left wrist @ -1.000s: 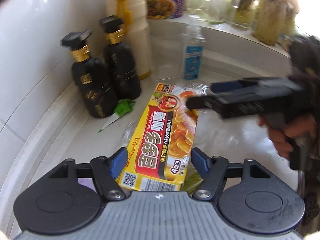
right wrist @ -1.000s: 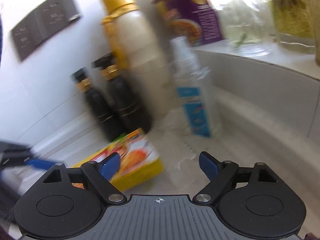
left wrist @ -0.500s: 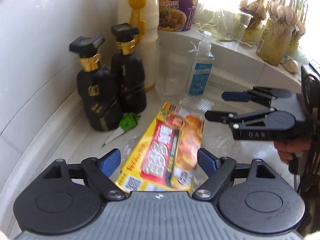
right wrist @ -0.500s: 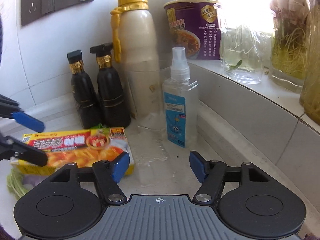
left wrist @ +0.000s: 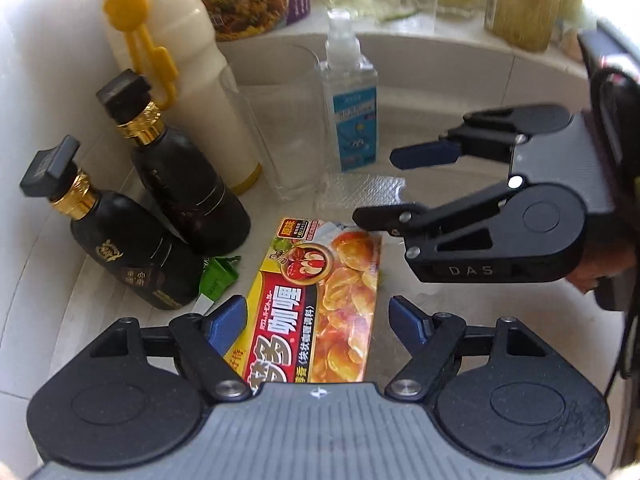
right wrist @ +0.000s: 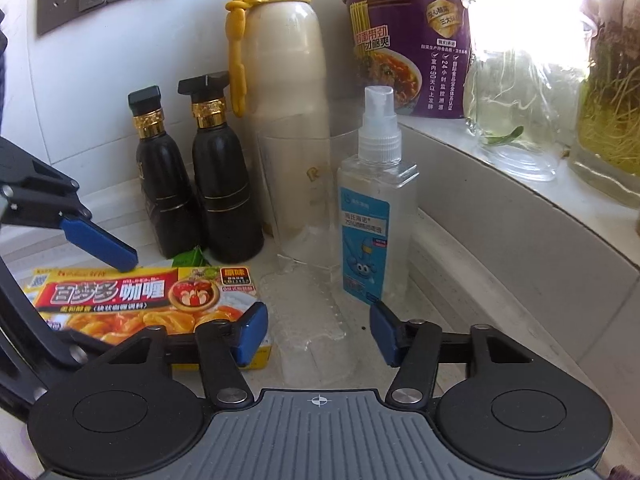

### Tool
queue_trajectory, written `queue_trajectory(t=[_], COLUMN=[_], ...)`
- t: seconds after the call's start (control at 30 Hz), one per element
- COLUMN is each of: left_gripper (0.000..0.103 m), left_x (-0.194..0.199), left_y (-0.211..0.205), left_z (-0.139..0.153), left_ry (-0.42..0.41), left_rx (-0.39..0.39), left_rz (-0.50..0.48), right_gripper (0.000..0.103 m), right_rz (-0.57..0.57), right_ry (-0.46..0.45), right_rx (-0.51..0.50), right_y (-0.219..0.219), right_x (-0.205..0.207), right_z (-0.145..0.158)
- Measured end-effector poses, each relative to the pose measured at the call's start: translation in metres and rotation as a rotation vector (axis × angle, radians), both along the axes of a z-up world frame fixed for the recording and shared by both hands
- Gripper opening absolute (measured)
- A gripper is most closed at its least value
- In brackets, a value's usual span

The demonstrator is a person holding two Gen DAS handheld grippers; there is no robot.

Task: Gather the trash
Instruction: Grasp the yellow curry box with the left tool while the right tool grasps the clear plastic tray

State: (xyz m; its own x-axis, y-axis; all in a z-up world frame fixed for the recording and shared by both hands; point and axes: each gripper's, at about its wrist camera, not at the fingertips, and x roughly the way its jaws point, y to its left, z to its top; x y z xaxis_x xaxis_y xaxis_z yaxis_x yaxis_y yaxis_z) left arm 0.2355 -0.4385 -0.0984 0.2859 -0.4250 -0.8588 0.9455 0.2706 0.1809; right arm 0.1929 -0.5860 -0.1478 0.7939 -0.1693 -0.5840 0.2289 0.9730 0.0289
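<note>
A yellow curry box [left wrist: 320,300] lies flat on the white counter. My left gripper [left wrist: 318,320] straddles its near half, jaws closing; the left pad is at the box's edge and the right pad stands clear. A crumpled clear plastic wrapper [right wrist: 308,320] lies before the spray bottle. My right gripper [right wrist: 319,332] hovers over it with jaws closing, and neither pad touches it. In the left wrist view the right gripper [left wrist: 396,186] reaches in from the right above the wrapper [left wrist: 360,190]. A green scrap [left wrist: 218,276] sits by the dark bottles.
Two dark bottles [left wrist: 132,240], a tall cream bottle with a yellow cap [right wrist: 284,92], a clear glass [right wrist: 300,192] and a spray bottle [right wrist: 372,208] crowd the back corner. A purple noodle cup [right wrist: 408,52] and jars of plants stand on the raised sill [right wrist: 520,208].
My left gripper has moved in closer over the curry box. The right gripper's jaws have narrowed, and it has steadied over the clear wrapper.
</note>
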Motion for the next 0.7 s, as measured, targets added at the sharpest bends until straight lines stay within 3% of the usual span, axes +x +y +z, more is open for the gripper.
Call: queue_trajectory(t=[0.17,0.3,0.4,0.5,0.6,0.67,0.7], left_gripper=[0.067,0.048,0.044,0.048,0.062,0.068,0.071], left_x=[0.003,0.008,0.011,0.014,0.02,0.022,0.023], left_y=[-0.002,0.009,0.016,0.021,0.019,0.017,0.015], left_z=[-0.006,-0.004,-0.002,-0.004,-0.008,-0.012,-0.014], left_ry=[-0.007,0.021,0.032,0.043,0.037,0.034,0.032], left_rx=[0.034,0.013,-0.003,-0.011,-0.007,-0.006,-0.004], left_rz=[0.014,0.013,0.032,0.034,0.034,0.015,0.006], right_gripper=[0.055,0.055,0.055,0.055,0.053,0.042,0.041], right_rz=[-0.003,-0.007,0.003,0.014,0.018,0.025,0.024], right_ry=[0.009,-0.011,0.003,0.016,0.022,0.036,0.036], right_rx=[0.029,0.043,0.039,0.031,0.028,0.018,0.015], right_y=[-0.006,-0.009,-0.008,-0.006,-0.004,-0.002,-0.001], right_x=[0.006,0.001,0.004,0.011,0.019,0.025,0.026], right_z=[0.0,0.003,0.0,-0.004,-0.008,-0.012,-0.014])
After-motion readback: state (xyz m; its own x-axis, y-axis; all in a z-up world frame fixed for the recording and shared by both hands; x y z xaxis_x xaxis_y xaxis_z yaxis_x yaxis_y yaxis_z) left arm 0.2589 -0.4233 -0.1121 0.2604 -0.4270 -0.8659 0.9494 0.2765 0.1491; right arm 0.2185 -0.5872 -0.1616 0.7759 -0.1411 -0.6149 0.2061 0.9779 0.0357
